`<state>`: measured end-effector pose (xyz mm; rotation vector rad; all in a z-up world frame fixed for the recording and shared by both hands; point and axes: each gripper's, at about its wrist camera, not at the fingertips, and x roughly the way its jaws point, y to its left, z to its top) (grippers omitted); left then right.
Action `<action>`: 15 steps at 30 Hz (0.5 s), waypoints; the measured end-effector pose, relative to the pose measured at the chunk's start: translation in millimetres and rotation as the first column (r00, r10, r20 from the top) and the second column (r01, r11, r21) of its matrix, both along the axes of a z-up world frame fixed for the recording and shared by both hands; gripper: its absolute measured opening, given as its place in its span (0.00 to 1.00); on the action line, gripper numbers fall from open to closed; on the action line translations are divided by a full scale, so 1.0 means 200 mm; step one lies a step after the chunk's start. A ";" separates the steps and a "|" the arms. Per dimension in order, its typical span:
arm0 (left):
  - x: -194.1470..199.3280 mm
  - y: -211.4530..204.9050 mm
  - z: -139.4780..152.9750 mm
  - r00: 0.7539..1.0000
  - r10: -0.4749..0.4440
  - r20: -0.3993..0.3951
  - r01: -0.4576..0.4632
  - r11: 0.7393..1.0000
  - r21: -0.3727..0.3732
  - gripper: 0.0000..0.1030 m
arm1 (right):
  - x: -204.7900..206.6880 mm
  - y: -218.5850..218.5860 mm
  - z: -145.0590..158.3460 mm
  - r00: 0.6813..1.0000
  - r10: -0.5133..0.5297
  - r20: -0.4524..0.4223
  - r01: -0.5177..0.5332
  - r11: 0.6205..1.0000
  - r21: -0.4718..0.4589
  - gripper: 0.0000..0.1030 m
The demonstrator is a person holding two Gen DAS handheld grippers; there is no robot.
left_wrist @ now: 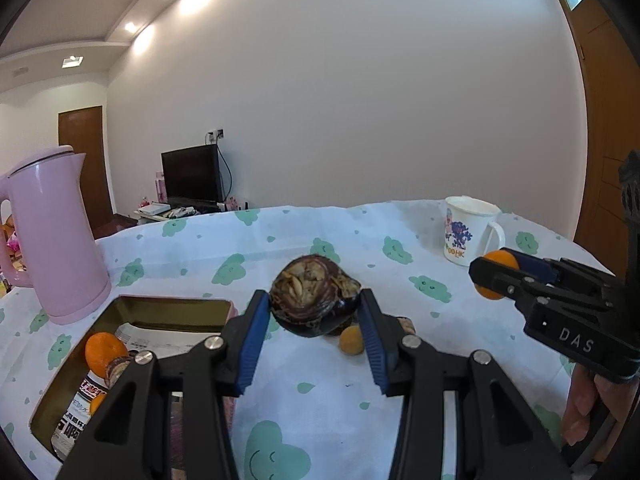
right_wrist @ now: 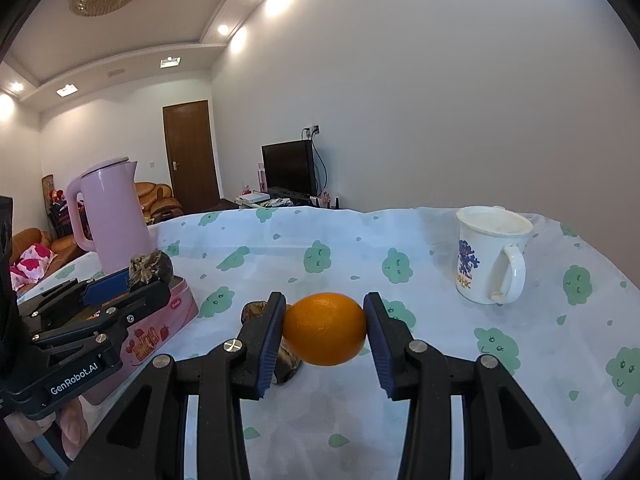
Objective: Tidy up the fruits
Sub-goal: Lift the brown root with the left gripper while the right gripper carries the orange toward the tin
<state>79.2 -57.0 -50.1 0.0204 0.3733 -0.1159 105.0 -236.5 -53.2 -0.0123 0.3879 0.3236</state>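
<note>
Two black grippers we held above the cloud-print tablecloth (right_wrist: 400,240): our left gripper (left_wrist: 314,306) clamped a dark purple, shrivelled fruit (left_wrist: 314,294), our right gripper (right_wrist: 325,330) clamped a smooth orange citrus (right_wrist: 325,328).

— What fruit is up in the air?
— A dark, cracked-open fruit (left_wrist: 314,295) and a round orange (right_wrist: 325,329), both lifted off the table.
— And in the pink tin (left_wrist: 132,304)?
— Another orange (left_wrist: 105,353), next to a brown fruit (left_wrist: 117,369).
</note>
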 end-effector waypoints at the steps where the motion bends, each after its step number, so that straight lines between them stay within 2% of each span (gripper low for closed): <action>1: -0.01 0.00 0.00 1.000 0.001 0.005 -0.001 1.000 0.001 0.45 | 0.00 0.00 0.00 1.000 0.000 0.000 0.000 1.000 0.002 0.41; 15: -0.05 0.00 0.01 0.999 0.015 0.037 -0.016 1.000 0.013 0.45 | -0.06 0.00 0.04 0.997 0.000 0.078 0.000 1.000 -0.005 0.41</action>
